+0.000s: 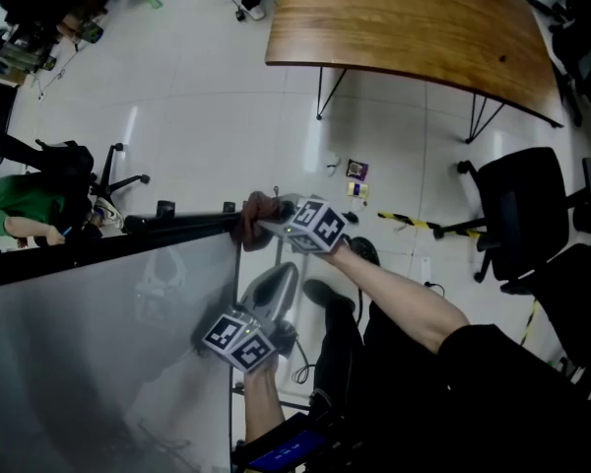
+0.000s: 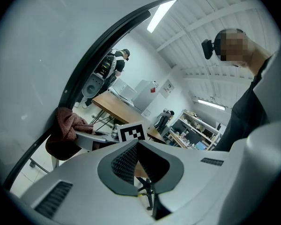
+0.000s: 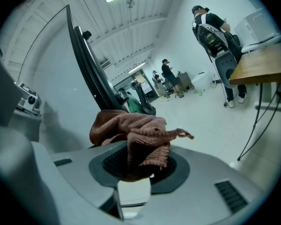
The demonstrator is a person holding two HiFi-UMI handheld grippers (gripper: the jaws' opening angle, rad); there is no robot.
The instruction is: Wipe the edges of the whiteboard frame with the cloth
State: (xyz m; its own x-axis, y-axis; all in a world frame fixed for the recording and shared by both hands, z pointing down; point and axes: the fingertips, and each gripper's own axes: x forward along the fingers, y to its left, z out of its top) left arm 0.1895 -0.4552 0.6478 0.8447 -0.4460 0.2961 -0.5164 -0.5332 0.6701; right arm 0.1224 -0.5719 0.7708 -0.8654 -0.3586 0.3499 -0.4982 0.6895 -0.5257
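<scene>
- The right tool [image 3: 136, 165] was clenched on the reddish-brown cloth [image 3: 131, 131]. One fold was pinched between its pads and the rest was bunched above them.
- In the head view the cloth sat pressed against the whiteboard frame [image 1: 177, 227] at its upper corner, where the dark top rail ends.
- The left tool [image 2: 136, 149] was clenched on nothing, its pads meeting at the tips. It was held lower, just beside the board's side edge, and was aimed toward the right tool.
- Progress was hard to judge: no streaks or dust showed which rails had been wiped. With the cloth at the corner, the wipe looked mid-course, and the side edge running down toward the person probably remained.
- The top rail's long axis ran from the head view's left edge, rising slightly, to the corner. The side edge dropped from there.
- The cloth itself was a crumpled wad with no clear long axis. One loose tail pointed rightward in the right gripper view, away from the rail.
</scene>
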